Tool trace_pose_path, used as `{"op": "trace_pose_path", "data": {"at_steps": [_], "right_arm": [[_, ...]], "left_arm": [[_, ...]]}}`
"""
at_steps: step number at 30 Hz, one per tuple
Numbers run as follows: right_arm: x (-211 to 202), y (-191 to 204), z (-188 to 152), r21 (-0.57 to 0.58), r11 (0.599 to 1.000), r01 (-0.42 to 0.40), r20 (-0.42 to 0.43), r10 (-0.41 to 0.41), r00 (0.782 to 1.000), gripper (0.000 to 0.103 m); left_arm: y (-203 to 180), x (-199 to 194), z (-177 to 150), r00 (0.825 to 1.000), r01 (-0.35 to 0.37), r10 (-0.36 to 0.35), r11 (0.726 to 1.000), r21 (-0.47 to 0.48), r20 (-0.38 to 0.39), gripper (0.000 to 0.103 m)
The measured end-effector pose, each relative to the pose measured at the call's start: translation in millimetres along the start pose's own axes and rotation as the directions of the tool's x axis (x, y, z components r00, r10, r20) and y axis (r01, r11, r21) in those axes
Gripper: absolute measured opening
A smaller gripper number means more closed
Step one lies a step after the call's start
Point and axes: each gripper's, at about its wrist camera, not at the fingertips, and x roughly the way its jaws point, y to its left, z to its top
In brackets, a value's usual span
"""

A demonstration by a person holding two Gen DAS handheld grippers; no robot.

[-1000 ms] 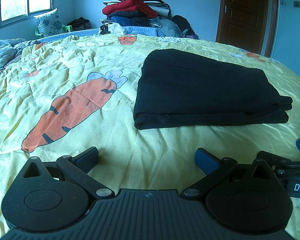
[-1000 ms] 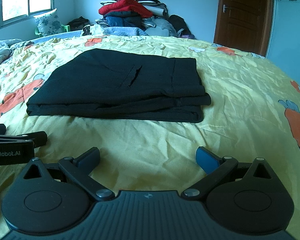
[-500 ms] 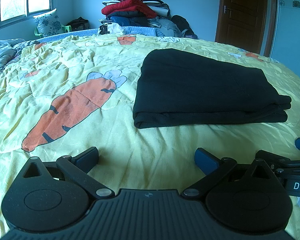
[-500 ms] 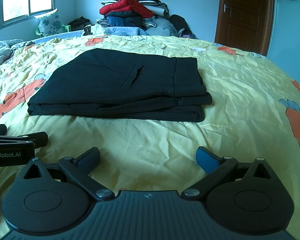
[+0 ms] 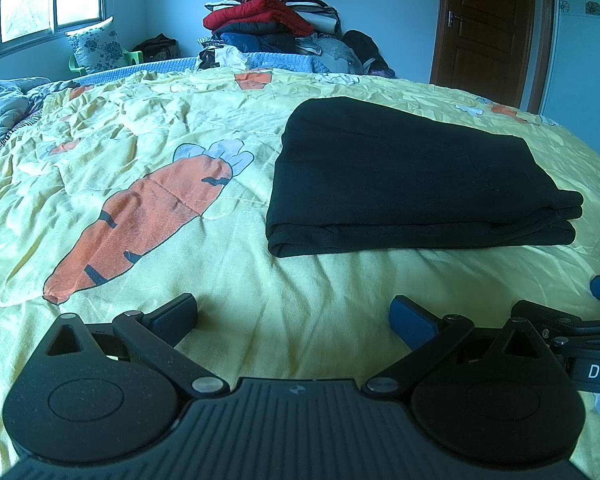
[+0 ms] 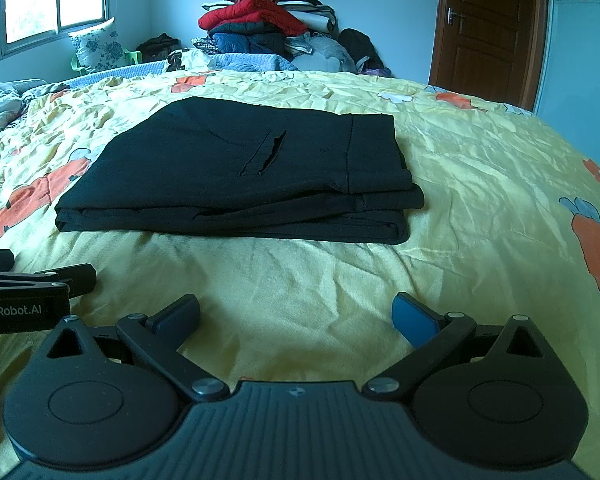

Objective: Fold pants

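The black pants (image 5: 408, 176) lie folded into a flat rectangle on the yellow carrot-print bedspread (image 5: 180, 152). In the right wrist view the pants (image 6: 240, 176) show a slit pocket and stacked layers along the near edge. My left gripper (image 5: 294, 318) is open, hovering just over the sheet, short of the pants' near left corner. My right gripper (image 6: 296, 318) is open too, nothing between its fingers, a little back from the pants' near edge. Each gripper shows at the edge of the other's view.
A tall pile of clothes (image 5: 272, 28) with a red jacket stands beyond the far side of the bed. A brown door (image 5: 488, 28) is at the back right. A window (image 5: 48, 0) and floral pillow (image 5: 96, 46) are at the back left. Rumpled bedding (image 5: 4, 100) lies at the left edge.
Both grippers have drawn back very slightly from the pants and stay open. The pants have not moved.
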Motion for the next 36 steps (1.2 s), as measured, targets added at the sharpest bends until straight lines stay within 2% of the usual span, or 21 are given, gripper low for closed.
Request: {"op": "trace_pose_path", "data": {"at_steps": [31, 36], "right_arm": [[0.5, 1.4, 0.0, 0.002, 1.000, -0.001, 0.000, 0.001, 1.000, 0.103], [-1.3, 6.6, -0.3, -0.023, 0.999, -0.031, -0.001, 0.031, 1.000, 0.103]], "left_arm": [[2.0, -1.6, -1.2, 1.000, 0.003, -0.003, 1.000, -0.005, 0.002, 0.103], [8.1, -4.7, -0.6, 1.000, 0.008, -0.008, 1.000, -0.027, 0.017, 0.103]]}}
